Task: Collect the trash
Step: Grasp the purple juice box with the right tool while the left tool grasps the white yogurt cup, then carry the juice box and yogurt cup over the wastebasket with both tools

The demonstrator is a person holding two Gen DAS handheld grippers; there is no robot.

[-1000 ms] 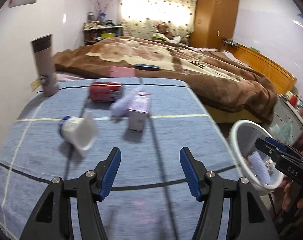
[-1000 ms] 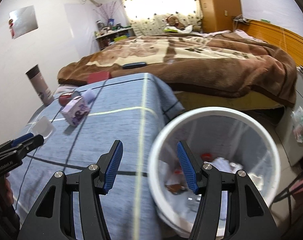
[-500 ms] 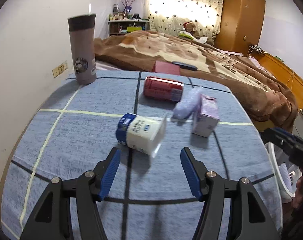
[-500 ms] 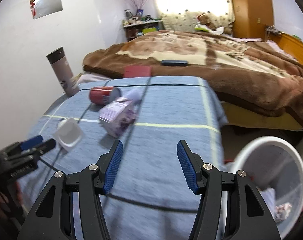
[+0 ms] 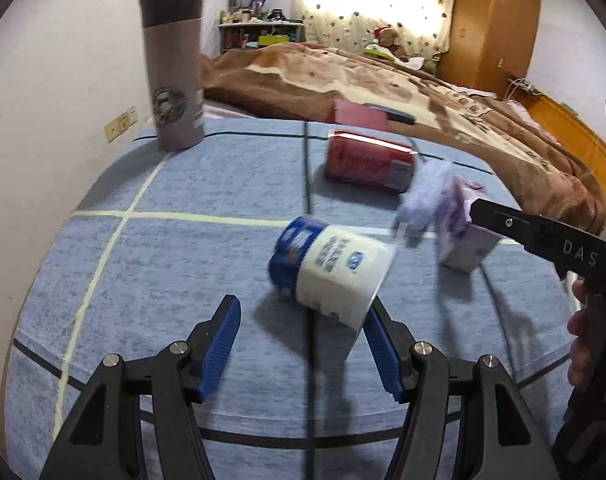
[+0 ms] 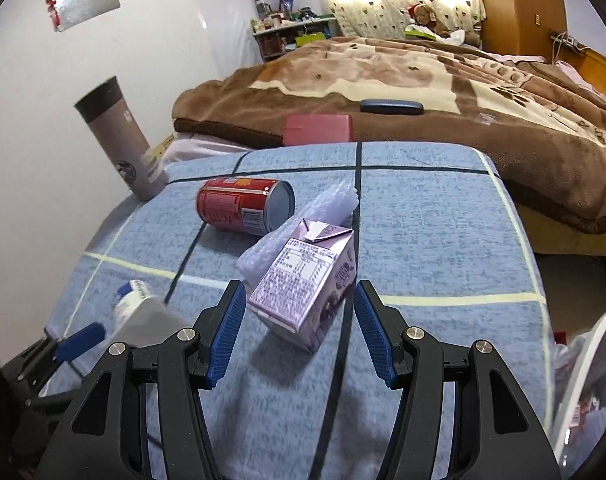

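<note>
Blue checked tablecloth [image 6: 423,240] under can [image 6: 239,204], carton [image 6: 307,284], cup [image 5: 335,272], tumbler [image 5: 175,68].

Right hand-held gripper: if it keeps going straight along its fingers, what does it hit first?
Most likely the purple carton. It lies tipped on the blue cloth, directly ahead of the open right hand-held gripper and roughly centred between its fingers. The bubble wrap and red can sit farther back.
</note>
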